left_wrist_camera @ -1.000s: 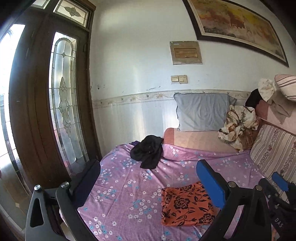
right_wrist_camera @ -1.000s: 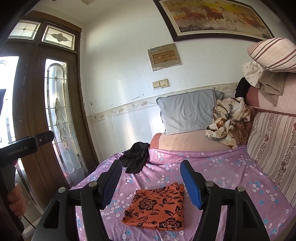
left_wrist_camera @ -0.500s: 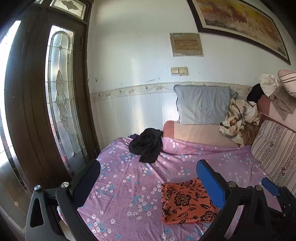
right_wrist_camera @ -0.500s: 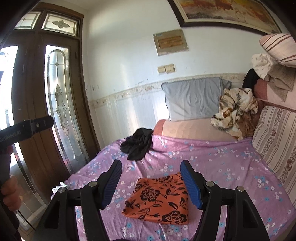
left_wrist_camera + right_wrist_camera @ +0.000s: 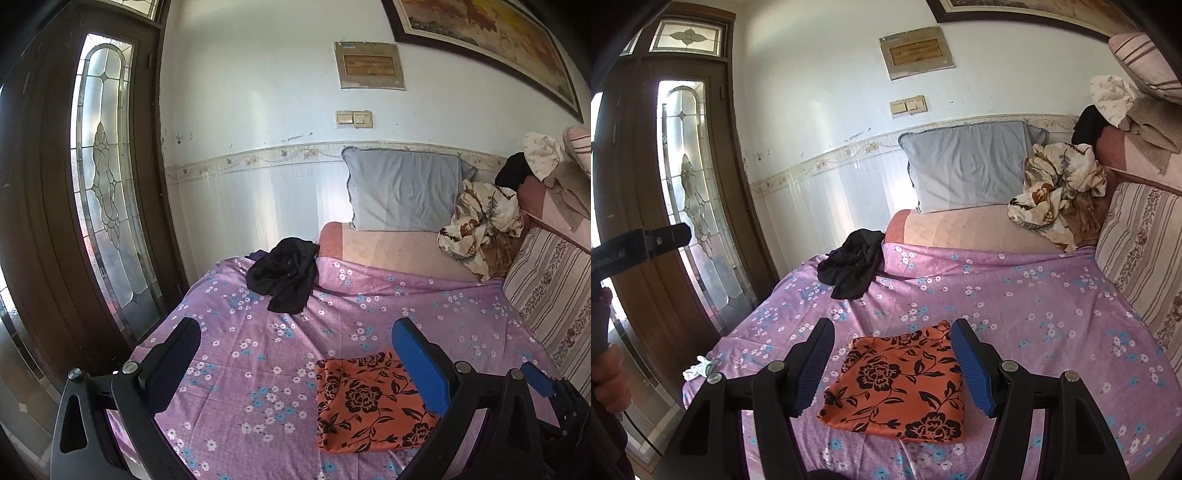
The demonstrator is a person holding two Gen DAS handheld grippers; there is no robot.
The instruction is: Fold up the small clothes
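Folded cloth: one orange piece with black flower print (image 5: 899,387), folded to a rough rectangle, laid flat on the purple floral sheet (image 5: 1015,306) near the front edge of the bed.
Black garment: one, crumpled (image 5: 855,267) – lying at the far left of the sheet, just below the bare mattress strip (image 5: 960,229).
Clothes pile: one patterned cream-and-brown bundle (image 5: 1056,188) at the far right corner, against the striped cushion (image 5: 1137,251); more loose pieces are stacked above it, count cannot be told.
Pillows: one grey pillow (image 5: 967,166) propped on the wall; one striped pillow (image 5: 1145,62) on top of the stack at right.
White scrap: one small item (image 5: 698,369) at the left bed edge, kind cannot be told.
Right gripper: (image 5: 892,365) jaws spread apart, nothing gripped – the folded cloth is seen between the blue pads, no contact made out.
Left gripper: (image 5: 295,365) jaws spread wide, nothing between them; the folded cloth is seen just beside the right-side pad, below it on the sheet.
Hand: one hand (image 5: 609,380) seen at the left edge of the right wrist view, wrapped round the left gripper's handle.
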